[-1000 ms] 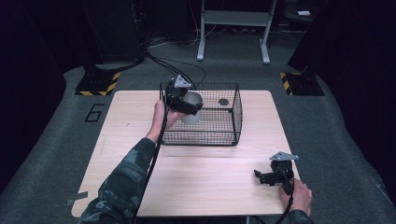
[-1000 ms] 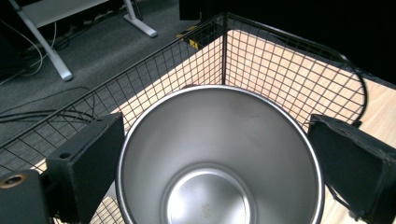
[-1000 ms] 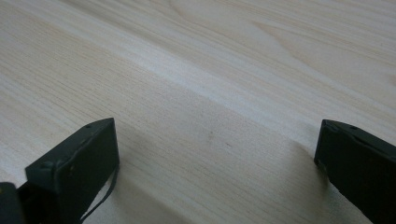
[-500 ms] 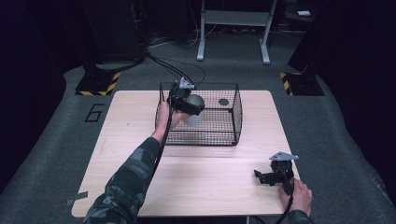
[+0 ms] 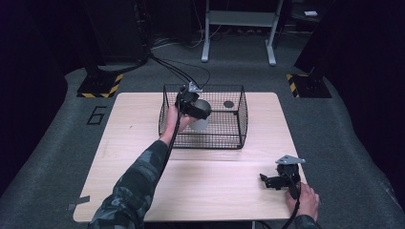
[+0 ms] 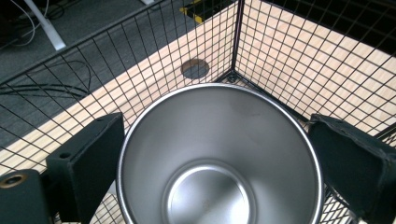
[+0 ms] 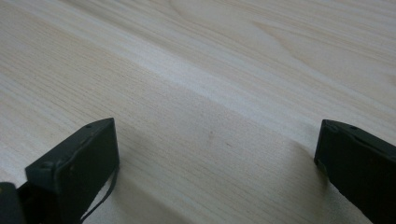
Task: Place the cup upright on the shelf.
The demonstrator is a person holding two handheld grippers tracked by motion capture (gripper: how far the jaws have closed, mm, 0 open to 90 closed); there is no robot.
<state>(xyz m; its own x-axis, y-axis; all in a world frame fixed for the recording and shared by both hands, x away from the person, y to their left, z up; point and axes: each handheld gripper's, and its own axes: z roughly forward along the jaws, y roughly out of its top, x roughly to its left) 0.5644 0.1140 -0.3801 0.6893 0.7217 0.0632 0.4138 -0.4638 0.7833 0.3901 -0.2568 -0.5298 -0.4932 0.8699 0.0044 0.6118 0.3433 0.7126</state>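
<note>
Over one wire basket (image 5: 239,119), left gripper (image 5: 193,106) grasping one steel cup (image 6: 219,154), right gripper (image 5: 272,180) released on table (image 5: 215,186).

I see a pale wooden table (image 5: 143,138) on a grey floor (image 5: 57,157). A black wire basket (image 5: 229,129) stands on its far half. My right gripper (image 5: 272,180) rests on the near right corner, jaws spread wide.
</note>
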